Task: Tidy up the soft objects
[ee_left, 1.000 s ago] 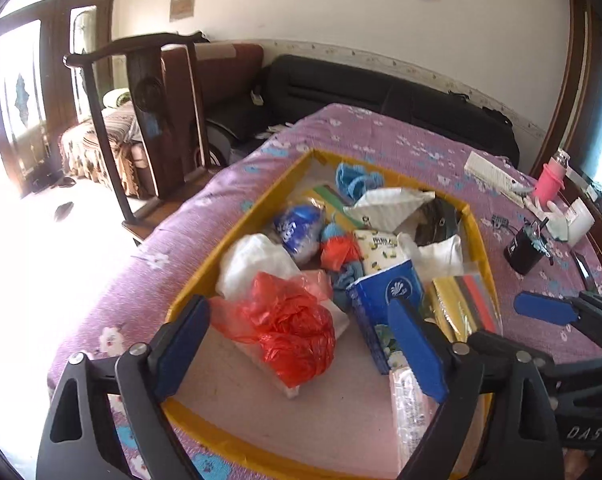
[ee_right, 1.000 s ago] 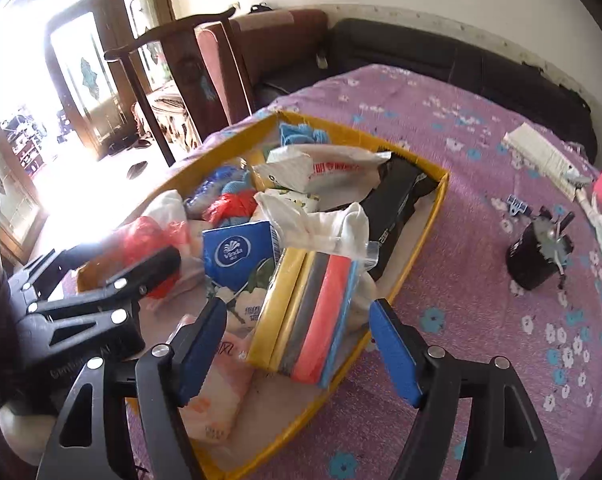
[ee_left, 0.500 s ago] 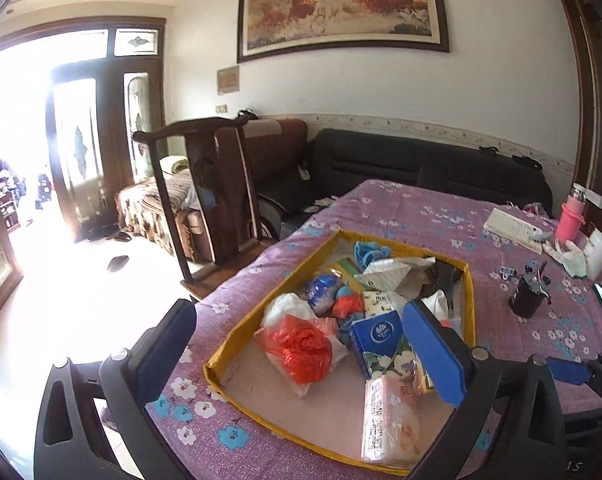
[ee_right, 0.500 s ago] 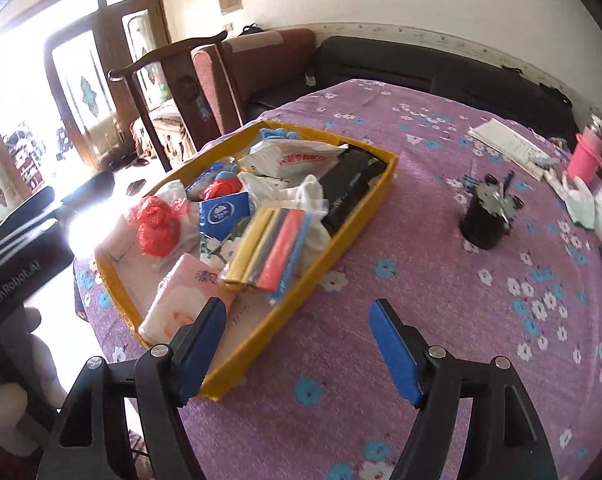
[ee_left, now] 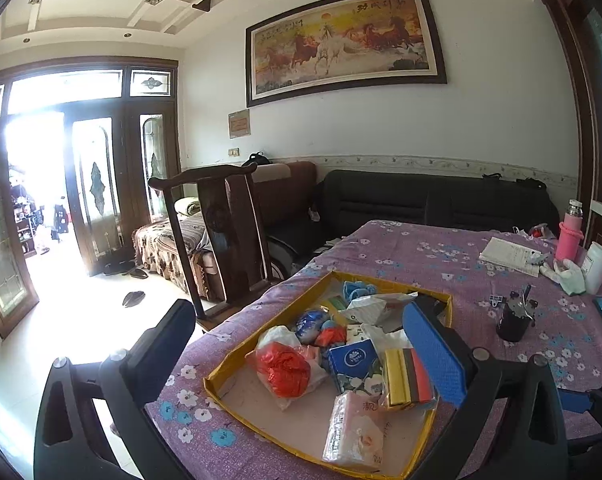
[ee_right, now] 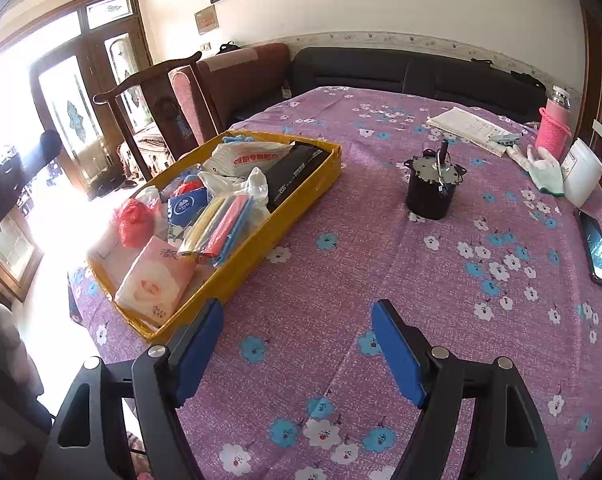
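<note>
A yellow-edged tray sits on the purple flowered tablecloth and holds soft items: a red plastic bag, a blue tissue pack, a pink tissue pack, a pack of coloured cloths and white bags. My left gripper is open and empty, held high and back from the tray. My right gripper is open and empty above bare cloth, to the right of the tray's near corner.
A black pot stands right of the tray. A phone, a white glove, a white jar, a pink bottle and papers lie at the far right. A wooden chair stands by the table's left edge.
Both grippers have pulled up and back from the tray, still open and empty. The right one has moved out over the cloth to the right of the tray.
</note>
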Action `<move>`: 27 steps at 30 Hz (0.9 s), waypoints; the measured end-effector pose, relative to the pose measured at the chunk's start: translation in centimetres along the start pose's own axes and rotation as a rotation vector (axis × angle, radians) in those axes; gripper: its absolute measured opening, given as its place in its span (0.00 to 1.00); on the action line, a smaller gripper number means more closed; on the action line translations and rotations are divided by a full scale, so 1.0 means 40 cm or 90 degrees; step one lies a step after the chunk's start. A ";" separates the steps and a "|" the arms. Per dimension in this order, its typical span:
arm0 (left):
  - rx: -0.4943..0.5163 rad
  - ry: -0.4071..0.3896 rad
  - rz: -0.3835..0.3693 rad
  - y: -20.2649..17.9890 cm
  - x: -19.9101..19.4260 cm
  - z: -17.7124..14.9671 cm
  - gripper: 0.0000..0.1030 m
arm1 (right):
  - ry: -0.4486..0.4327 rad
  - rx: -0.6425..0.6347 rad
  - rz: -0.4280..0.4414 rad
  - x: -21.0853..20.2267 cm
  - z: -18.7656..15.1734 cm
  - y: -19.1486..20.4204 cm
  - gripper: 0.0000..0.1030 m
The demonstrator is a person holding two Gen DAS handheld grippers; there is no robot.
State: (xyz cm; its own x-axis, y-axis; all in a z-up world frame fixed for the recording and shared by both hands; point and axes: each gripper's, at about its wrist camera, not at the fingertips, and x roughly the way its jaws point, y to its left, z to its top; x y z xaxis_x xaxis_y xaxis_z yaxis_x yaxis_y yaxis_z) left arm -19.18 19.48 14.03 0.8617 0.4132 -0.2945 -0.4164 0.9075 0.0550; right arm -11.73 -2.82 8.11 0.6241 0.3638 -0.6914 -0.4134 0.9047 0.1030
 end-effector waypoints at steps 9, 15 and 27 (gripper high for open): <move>-0.118 -0.003 0.121 0.277 -0.029 0.043 1.00 | -0.013 0.039 0.129 -0.006 0.035 -0.007 0.79; -0.097 0.014 0.148 0.328 -0.012 0.004 1.00 | 0.064 0.105 0.377 0.102 0.162 0.071 0.79; -0.109 0.055 0.129 0.408 0.049 -0.040 1.00 | 0.273 0.152 0.417 0.499 0.332 0.364 0.79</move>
State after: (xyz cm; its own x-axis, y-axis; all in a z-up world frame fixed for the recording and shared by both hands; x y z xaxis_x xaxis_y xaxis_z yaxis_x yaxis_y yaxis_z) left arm -24.76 34.95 12.81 0.7316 0.5699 -0.3741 -0.6266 0.7783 -0.0397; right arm 3.52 20.56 5.32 -0.0226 0.7628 -0.6462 -0.4237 0.5781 0.6973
